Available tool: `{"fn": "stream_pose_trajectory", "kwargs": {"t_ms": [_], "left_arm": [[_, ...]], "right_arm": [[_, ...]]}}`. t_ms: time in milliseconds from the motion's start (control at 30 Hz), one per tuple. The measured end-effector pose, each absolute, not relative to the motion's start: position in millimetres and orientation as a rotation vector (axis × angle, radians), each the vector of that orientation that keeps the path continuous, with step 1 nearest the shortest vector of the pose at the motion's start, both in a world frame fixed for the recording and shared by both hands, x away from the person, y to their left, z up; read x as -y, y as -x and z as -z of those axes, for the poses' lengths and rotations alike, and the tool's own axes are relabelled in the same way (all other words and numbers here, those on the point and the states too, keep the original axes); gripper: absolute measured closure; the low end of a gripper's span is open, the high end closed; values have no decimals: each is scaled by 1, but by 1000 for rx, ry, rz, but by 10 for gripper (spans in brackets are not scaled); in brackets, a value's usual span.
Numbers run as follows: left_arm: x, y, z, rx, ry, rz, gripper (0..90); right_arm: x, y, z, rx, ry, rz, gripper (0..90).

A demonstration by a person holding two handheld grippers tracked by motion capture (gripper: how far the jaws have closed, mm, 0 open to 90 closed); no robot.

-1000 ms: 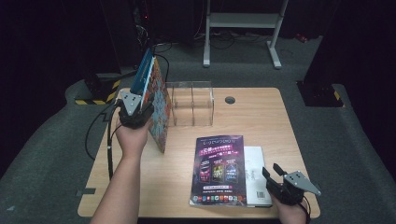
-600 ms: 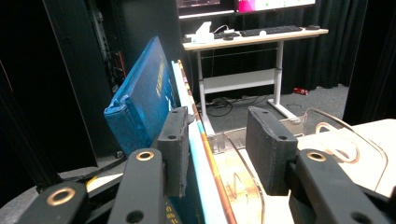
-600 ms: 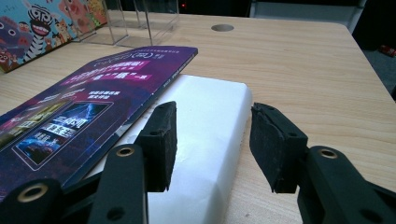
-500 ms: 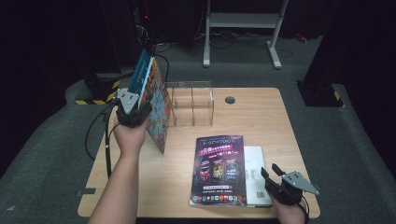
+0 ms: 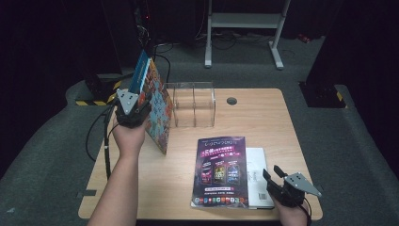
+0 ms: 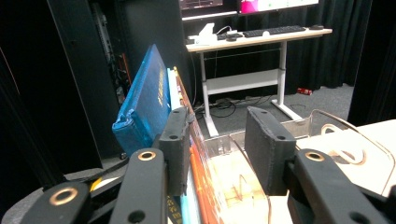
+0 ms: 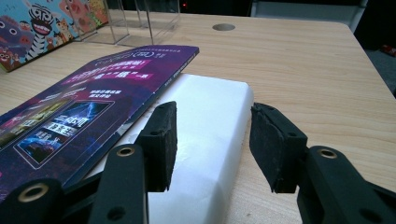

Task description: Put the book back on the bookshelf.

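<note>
Looks like a lab / recording studio, not a home. Black curtains (image 6: 373,56) on all sides, dark room w/ light falling on one wooden table (image 5: 263,117) only. Grey carpet floor (image 5: 51,155); yellow-black hazard tape (image 5: 96,100) on it off the table's far left corner. Cable grommet hole (image 5: 231,100) near the table's far edge. Behind: white height-adj. desk (image 6: 252,39) w/ keyboard (image 6: 273,31) and monitors (image 6: 243,4), loose cables (image 6: 229,105) on floor under it. Dark equipment rack (image 5: 117,33) w/ wiring at far left. Office-type furniture, staged work area, no domestic items.
</note>
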State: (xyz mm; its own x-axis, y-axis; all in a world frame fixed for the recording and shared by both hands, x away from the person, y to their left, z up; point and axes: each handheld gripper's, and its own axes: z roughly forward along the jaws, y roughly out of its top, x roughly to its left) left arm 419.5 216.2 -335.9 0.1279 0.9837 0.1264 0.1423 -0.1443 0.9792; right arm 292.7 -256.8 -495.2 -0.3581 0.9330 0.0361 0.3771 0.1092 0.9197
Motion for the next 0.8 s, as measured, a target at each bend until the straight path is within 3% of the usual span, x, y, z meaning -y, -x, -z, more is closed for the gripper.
{"fn": "stream_pose_trajectory", "kwargs": {"t_ms": [800], "left_arm": [[-226,-419,332,-1189,-1483,-1124,622]], "right_arm": [[258,-293,495,-1804,-1277,-1227,518]]}}
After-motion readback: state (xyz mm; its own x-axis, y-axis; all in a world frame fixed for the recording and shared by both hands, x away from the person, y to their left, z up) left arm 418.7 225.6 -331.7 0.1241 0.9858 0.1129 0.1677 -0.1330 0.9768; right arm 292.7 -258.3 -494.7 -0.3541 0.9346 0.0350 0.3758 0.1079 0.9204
